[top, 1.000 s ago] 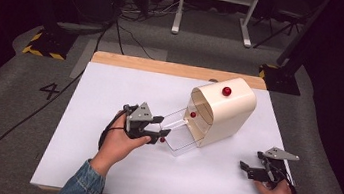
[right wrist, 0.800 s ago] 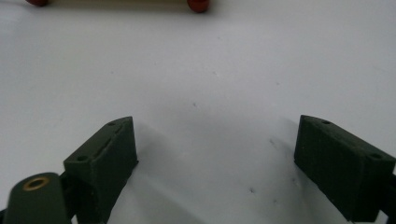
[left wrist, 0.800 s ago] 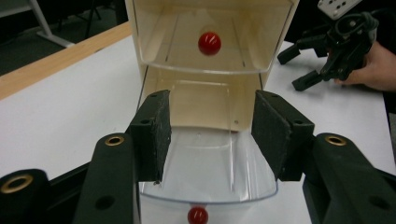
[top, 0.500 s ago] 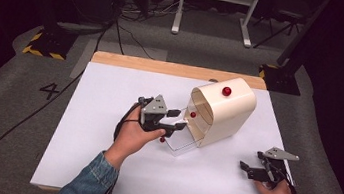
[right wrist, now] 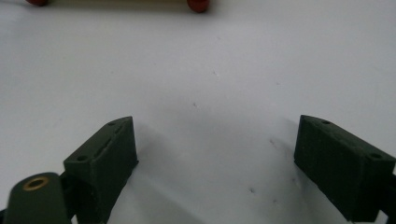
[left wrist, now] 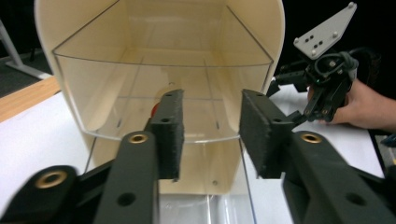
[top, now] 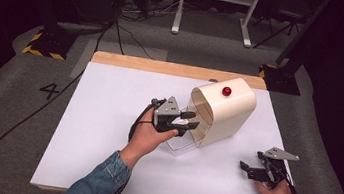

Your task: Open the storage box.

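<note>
Bread box [top: 222,111] stands toward the table's [top: 106,118] far right with its clear door [left wrist: 163,93] hanging open, and my left gripper [top: 188,120], jaws just narrowing with nothing between them, sits at its mouth, so closing it remains.

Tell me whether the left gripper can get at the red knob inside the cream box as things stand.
Probably yes. The left gripper faces the cream box's open front, its jaws just closing with nothing between them, and the red knob sits beyond, behind the left pad.

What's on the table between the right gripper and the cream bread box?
Nothing: in the high view, bare white table separates the right gripper from the bread box.
</note>
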The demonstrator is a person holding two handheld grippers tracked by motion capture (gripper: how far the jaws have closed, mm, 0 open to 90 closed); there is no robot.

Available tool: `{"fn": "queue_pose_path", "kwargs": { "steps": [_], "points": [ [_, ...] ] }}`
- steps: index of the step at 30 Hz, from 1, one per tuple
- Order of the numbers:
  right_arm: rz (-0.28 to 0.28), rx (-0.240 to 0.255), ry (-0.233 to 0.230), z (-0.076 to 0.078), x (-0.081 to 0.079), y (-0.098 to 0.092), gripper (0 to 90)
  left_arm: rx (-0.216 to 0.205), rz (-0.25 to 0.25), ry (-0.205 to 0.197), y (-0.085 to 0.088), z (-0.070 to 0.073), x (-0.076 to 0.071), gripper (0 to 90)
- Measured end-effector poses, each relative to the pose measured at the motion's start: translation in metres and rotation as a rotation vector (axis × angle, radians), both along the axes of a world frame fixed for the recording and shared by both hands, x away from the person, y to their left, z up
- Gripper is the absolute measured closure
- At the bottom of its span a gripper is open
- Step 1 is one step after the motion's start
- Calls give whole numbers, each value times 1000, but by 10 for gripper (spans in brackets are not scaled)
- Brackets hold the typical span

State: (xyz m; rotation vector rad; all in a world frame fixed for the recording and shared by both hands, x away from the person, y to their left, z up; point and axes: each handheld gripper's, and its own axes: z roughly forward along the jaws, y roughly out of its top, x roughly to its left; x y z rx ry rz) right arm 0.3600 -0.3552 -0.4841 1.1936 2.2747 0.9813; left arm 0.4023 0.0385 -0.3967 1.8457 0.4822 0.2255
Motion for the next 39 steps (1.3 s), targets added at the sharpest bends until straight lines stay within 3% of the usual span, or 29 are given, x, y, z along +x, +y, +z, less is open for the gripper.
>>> {"fn": "queue_pose_path", "kwargs": {
  "steps": [6,9,12,19,23,29,32,35,39],
  "points": [
    [0,-1,0,0,0,0,133,43,3,-35,-8,-2,0,699],
    [-1,-1,-1,0,0,0,133,35,7,-32,-6,-3,2,734],
    [-1,-1,0,0,0,0,133,64,9,-29,-7,-6,3,804],
    [-1,-1,0,0,0,0,133,67,18,-32,-4,-7,1,776],
    [-1,-1,0,0,0,0,133,52,39,-48,1,0,-1,752],
    [-1,-1,0,0,0,0,133,30,52,-36,6,1,1,754],
    [-1,-1,0,0,0,0,133,52,89,-48,7,2,3,701],
    [-1,-1,-1,0,0,0,133,46,86,-27,7,-1,6,696],
    [-1,-1,0,0,0,0,133,65,86,-28,1,-9,10,704]
  ]
}}
